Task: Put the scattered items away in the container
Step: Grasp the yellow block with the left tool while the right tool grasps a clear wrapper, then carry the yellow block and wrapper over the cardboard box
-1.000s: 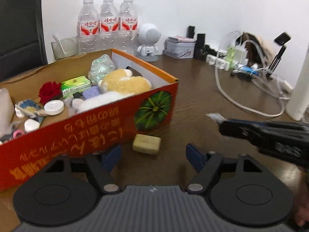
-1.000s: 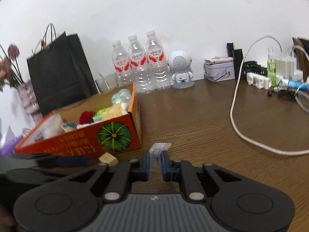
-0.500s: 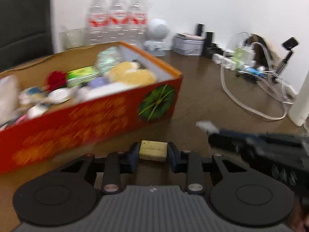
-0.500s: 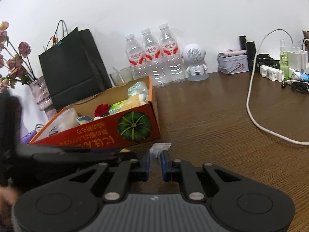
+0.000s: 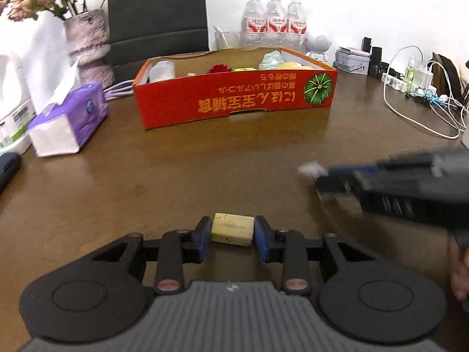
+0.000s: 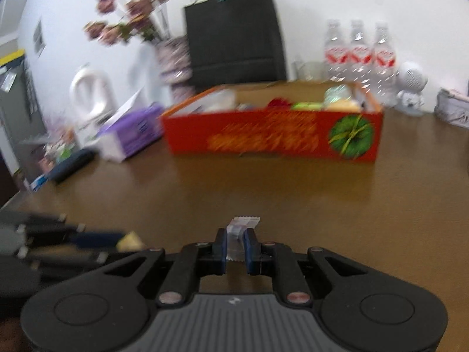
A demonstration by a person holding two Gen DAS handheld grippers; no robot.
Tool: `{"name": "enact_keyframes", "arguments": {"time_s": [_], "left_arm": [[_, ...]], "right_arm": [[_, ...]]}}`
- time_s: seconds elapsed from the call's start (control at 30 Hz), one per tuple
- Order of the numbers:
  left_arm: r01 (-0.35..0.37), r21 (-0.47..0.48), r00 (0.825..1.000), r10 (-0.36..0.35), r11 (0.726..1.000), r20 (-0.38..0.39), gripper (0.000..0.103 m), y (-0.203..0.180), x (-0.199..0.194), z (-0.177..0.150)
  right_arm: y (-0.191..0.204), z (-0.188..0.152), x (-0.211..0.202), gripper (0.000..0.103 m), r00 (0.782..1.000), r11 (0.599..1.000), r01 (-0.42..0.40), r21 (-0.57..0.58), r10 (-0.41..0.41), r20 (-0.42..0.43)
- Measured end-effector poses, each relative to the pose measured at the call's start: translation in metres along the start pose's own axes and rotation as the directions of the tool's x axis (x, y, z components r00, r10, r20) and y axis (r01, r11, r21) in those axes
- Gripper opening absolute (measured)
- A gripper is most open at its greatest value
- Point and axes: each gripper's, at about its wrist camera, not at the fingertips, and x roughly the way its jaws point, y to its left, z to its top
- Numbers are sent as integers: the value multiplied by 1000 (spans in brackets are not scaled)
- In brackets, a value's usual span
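The red cardboard box [image 5: 234, 102] with a green pumpkin print stands across the brown table, holding several small items; it also shows in the right wrist view [image 6: 272, 138]. My left gripper [image 5: 232, 230] is shut on a pale yellow block [image 5: 232, 228], held above the table well back from the box. My right gripper [image 6: 236, 242] is shut on a small clear white packet [image 6: 240, 230]. The right gripper appears blurred at the right of the left wrist view [image 5: 395, 176], the packet [image 5: 310, 170] at its tip. The left gripper shows blurred at the lower left of the right wrist view [image 6: 73, 240].
A purple tissue pack [image 5: 67, 120], a vase of dried flowers [image 5: 85, 44] and a black bag [image 5: 155, 17] are left of and behind the box. Water bottles [image 5: 274, 20], a white robot figure [image 5: 318, 45], chargers and a white cable [image 5: 416, 117] lie at the back right.
My left gripper closed on the yellow block beside the box, lifted it and pulled back from the box. My right gripper, still holding the packet, also drew back and swung left.
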Motion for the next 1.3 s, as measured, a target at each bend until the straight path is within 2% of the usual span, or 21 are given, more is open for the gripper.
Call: {"name": "enact_keyframes", "arguments": {"time_s": [0.07,0.13,0.37,0.43,0.5,0.57,0.67,0.8,0.97,1.07,1.13,1.2,1.3], "left_arm": [[-3,-18,1000,3,1000,1,33,2,-4,-5],[7,-20,1000,-7,1000,12,38,2,-7,-8],[37,-68,999,-35,997,28,44,12,-4,-8],[40,-83,999,-38,996,29,40,12,-2,-6],[43,-86,999,-40,995,36,31,11,-1,-5],[56,-86,997,-52,995,48,31,9,-2,-7],[56,-85,996,-50,995,73,31,6,-8,-10],[62,-106,985,-44,992,166,31,10,-28,6],[42,-103,950,-8,994,311,31,20,-33,66],[61,-91,939,-26,994,342,31,22,-14,121],[105,-91,950,-73,990,303,31,26,15,161],[151,-125,972,-125,981,200,31,34,57,195],[153,-160,988,-151,975,24,31,42,126,225]], "right_arm": [[16,-13,-12,12,1000,1000,20,-24,-21,-17],[28,-21,-24,14,999,998,40,-46,-41,-21],[36,-29,-38,22,996,996,77,-35,-78,-32],[40,-28,-31,22,996,996,82,-33,-83,-34],[43,-28,-25,21,994,994,106,-41,-107,-28],[49,-29,-21,17,990,987,142,-71,-143,-14],[48,-29,-24,16,986,985,164,-61,-164,8],[42,-21,-44,15,978,982,188,-21,-185,97],[29,26,-61,16,956,982,190,12,-188,227],[18,74,-53,16,940,980,199,-5,-190,284],[6,112,-42,16,943,985,171,0,-164,291],[-11,153,-21,16,960,993,120,19,-121,253],[-36,207,33,15,990,994,82,66,-89,112]]}}
